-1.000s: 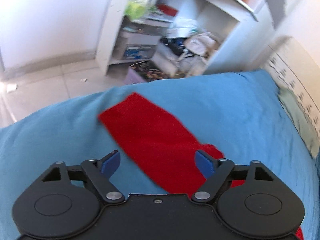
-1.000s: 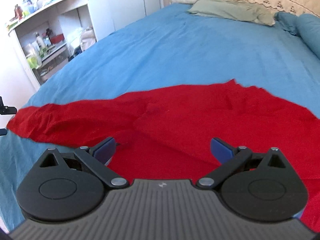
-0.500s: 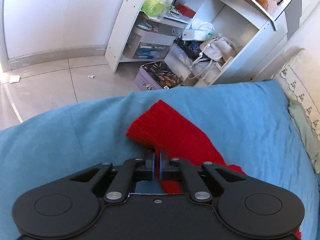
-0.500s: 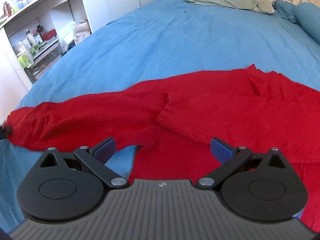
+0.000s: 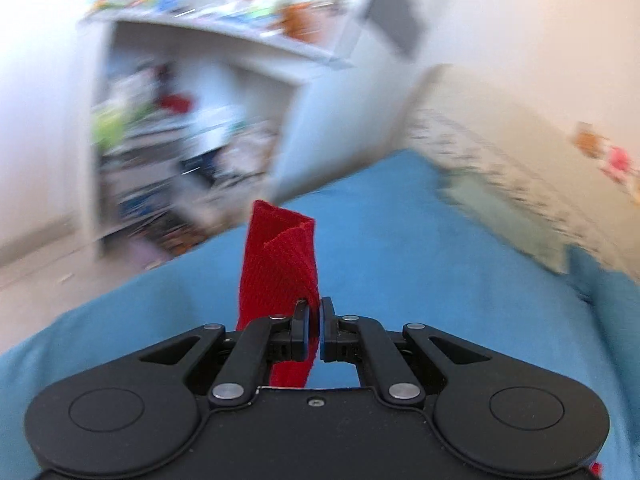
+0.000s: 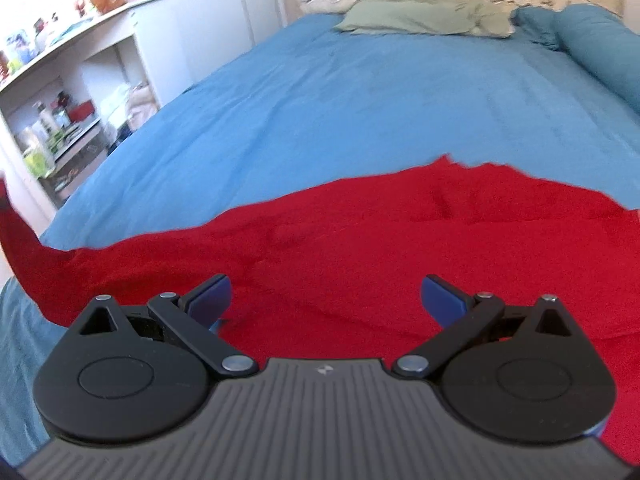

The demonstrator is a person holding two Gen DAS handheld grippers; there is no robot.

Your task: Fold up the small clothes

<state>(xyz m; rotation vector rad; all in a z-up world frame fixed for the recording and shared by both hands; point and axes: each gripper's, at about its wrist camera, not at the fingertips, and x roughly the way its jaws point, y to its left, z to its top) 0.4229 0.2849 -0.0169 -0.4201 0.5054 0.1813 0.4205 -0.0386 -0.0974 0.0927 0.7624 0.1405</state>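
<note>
Above the blue bed (image 6: 360,92), left tool (image 5: 313,320) pinches the red garment's (image 6: 400,240) seemingly lifted sleeve (image 5: 280,264); right tool (image 6: 324,296) gapes.

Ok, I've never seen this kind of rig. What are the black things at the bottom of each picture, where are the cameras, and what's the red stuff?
No robot here: a person holds a two-finger gripper in each hand, and a fisheye camera on each one looks forward along its fingers. The black shapes are the grippers themselves.

One picture is from the left gripper. It is shut on a sleeve of a red sweater, and the sleeve end stands up above the bed. This view is blurred; a shelf of clutter shows behind.

The other picture is from the right gripper. It is open and holds nothing. In front of it the sweater lies spread on the blue bed, with a pillow at the headboard. At the far left edge the sleeve rises off the bed.
</note>
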